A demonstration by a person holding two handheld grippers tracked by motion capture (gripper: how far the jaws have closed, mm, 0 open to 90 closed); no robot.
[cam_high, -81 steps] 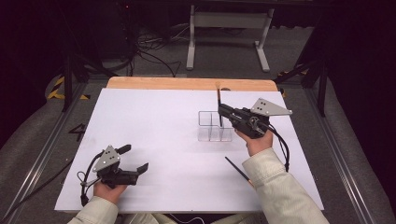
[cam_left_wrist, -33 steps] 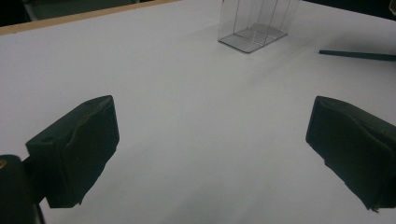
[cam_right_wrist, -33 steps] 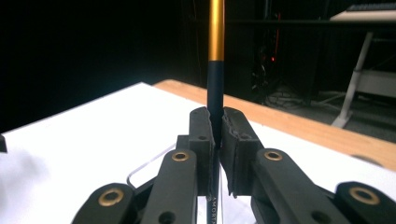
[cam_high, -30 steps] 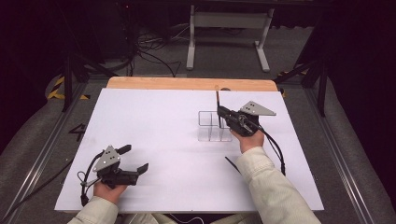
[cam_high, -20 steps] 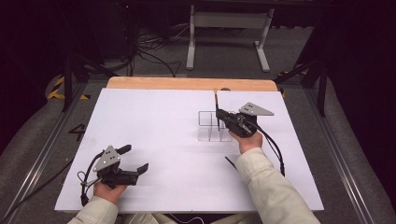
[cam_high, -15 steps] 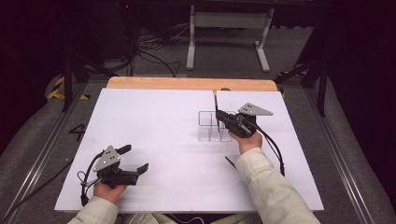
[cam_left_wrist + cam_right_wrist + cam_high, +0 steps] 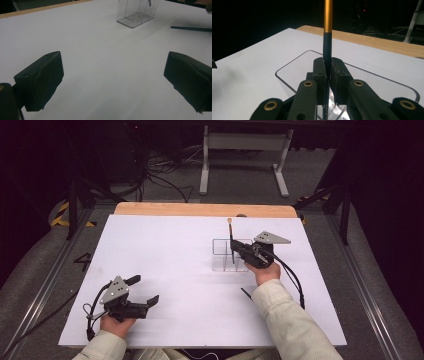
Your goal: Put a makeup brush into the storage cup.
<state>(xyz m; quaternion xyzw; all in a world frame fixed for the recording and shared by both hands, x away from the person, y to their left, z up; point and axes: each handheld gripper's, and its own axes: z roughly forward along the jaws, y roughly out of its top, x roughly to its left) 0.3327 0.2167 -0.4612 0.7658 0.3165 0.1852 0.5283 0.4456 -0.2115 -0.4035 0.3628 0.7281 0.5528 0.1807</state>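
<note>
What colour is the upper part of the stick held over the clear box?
Gold or orange above a black lower part; the stick shows best in the right gripper view.

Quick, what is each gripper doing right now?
Left gripper: open, holding nothing.
Right gripper: shut on a thin brush, upright over the clear organizer.

White table surface point(image 7: 165, 255) with a light wooden strip along its far edge, clear plastic divided organizer point(image 7: 226, 255), black brush handle point(image 7: 327, 50) with an orange-gold upper section, black grippers with grey plates, brass-coloured rivets, pale beige sleeves point(image 7: 287, 320), dark pen point(image 7: 191, 28).
</note>
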